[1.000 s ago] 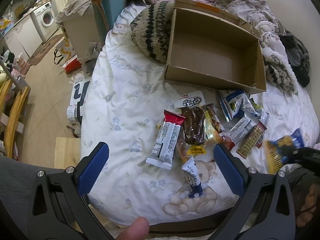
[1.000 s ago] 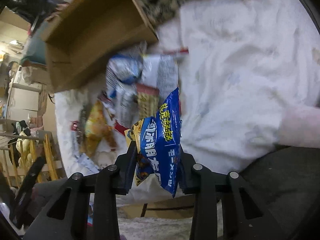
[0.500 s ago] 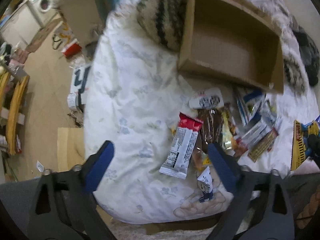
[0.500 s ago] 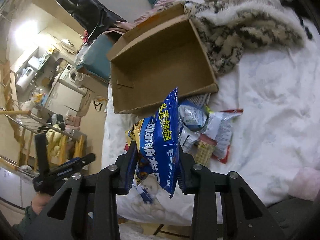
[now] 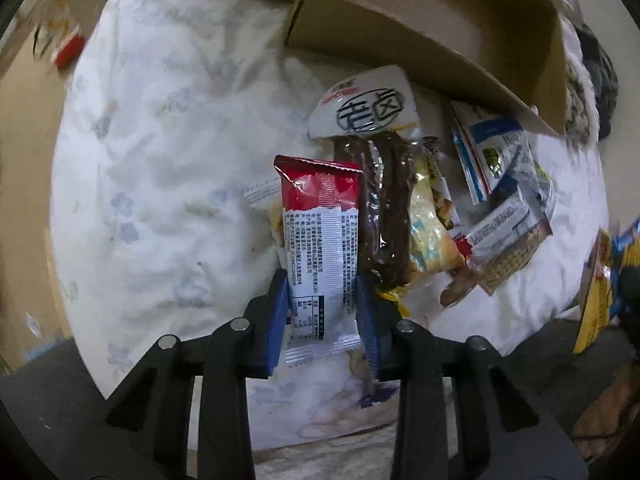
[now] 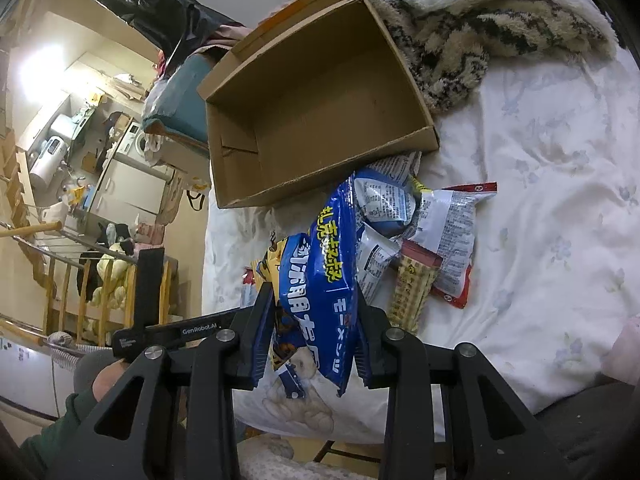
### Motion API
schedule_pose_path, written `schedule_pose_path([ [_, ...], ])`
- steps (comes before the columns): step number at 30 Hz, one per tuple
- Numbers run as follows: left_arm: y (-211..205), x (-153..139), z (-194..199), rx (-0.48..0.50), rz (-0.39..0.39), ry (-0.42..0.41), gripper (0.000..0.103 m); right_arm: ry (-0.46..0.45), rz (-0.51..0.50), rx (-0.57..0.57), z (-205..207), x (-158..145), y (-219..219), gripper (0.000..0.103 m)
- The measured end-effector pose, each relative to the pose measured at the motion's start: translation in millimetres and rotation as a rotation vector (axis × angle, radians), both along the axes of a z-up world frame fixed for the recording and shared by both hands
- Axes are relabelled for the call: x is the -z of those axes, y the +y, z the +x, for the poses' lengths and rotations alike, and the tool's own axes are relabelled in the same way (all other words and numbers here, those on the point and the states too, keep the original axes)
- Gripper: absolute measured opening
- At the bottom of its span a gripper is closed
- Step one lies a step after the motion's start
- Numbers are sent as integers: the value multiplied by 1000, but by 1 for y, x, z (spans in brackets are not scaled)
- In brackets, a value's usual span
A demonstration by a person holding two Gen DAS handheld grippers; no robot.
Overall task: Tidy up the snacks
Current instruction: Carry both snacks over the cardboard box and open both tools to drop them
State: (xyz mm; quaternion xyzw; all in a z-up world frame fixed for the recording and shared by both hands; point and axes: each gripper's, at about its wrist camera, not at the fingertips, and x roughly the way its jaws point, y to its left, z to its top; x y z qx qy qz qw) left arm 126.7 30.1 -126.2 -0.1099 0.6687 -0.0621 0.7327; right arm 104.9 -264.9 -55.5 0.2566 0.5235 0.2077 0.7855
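Your left gripper (image 5: 322,312) clamps the red-and-white snack bar (image 5: 319,248); your right gripper (image 6: 310,334) pinches the blue chip bag (image 6: 320,296). The cardboard box (image 6: 320,108) lies ahead of both.

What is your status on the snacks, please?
Left tongs shut on red-and-white packet. Right tongs shut on blue bag. Cardboard box ahead, nothing blocking.

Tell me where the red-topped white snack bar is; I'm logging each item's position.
In the left wrist view, the red-topped white snack bar sits centre frame between the left claw fingers, beside the brown snack packet.
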Motion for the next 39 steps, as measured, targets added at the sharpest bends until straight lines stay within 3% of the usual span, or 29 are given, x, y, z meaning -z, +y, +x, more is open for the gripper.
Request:
schedule_pose_path([
  [4, -7, -9, -8, 10, 26, -39, 29, -7, -5, -8, 1, 0, 2, 36],
  [8, -20, -38, -25, 26, 118, -154, 29, -19, -16, -13, 0, -1, 2, 36],
  [20, -25, -125, -40, -4, 132, -371, 29, -62, -23, -41, -5, -11, 9, 36],
  [30, -35, -145, -9, 17, 129, -409, 29, -105, 13, -24, 13, -38, 2, 36],
  [39, -46, -151, 45, 45, 148, -414, 29, -144, -18, -30, 80, -55, 12, 36],
])
